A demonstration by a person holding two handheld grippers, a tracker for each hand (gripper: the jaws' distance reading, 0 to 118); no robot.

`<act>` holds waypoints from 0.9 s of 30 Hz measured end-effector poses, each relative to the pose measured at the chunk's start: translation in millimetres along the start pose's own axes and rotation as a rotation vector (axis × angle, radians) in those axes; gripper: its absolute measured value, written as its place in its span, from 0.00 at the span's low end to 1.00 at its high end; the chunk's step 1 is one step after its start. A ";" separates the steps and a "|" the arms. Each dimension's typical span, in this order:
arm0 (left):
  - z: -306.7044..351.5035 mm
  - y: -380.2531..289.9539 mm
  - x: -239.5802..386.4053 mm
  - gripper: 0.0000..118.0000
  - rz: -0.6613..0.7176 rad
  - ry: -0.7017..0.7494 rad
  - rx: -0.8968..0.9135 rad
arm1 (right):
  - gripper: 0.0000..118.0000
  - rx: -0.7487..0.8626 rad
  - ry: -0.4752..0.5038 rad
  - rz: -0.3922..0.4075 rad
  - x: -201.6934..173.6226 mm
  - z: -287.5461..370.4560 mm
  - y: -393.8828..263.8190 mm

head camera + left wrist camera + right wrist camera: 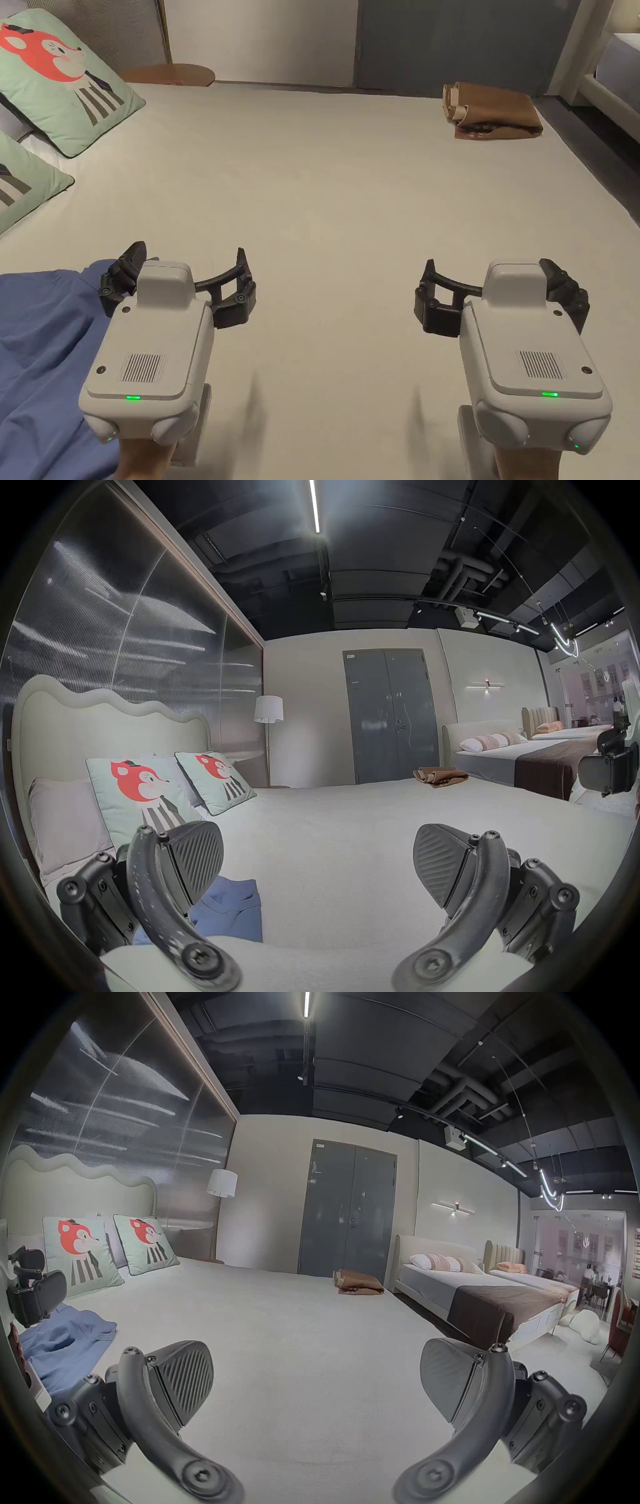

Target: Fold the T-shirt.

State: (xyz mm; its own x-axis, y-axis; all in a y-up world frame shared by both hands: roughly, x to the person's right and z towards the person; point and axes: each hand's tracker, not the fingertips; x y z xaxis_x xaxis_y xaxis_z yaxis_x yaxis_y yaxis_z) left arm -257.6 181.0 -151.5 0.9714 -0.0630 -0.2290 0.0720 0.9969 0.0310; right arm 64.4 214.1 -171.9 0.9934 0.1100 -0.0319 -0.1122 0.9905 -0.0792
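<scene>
Lying crumpled, blue T-shirt point(65, 1342), left gripper point(181, 281) beside

Blue T-shirt point(37, 350) cut off at left edge, partly behind left gripper point(181, 284).

Showroom bedrm. Big bed point(350, 187) w/ plain off-white cover, wavy cream headboard point(104, 715) at its head. Two mint fox-print cushions point(145, 1243) lean vs white pillows. Ribbed reflective wall panel point(138, 625) behind headboard. White-shade floor lamp point(268, 710) in corner. Grey double door point(349, 1213) in pale far wall, horiz. wall light point(455, 1207) to its rt. Two more made beds point(485, 1297) on rt side. Black open ceiling, exposed pipes, LED strip point(314, 504) overhead.
</scene>
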 end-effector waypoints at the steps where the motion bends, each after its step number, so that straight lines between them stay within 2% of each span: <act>1: 0.1 0.1 -0.2 0.92 0.001 -0.002 0.000 | 1.00 0.001 0.000 0.001 0.0 0.5 0.4; 27: 1.7 3.6 -2.7 0.92 -0.003 0.006 0.009 | 1.00 0.017 0.003 0.013 -0.3 0.7 -0.3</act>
State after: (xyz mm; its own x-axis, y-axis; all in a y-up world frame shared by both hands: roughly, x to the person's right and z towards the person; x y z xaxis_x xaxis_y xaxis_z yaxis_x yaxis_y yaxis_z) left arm -259.5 184.6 -149.1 0.9697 -0.0657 -0.2351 0.0769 0.9963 0.0388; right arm 64.1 213.9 -171.2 0.9918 0.1230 -0.0355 -0.1250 0.9902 -0.0622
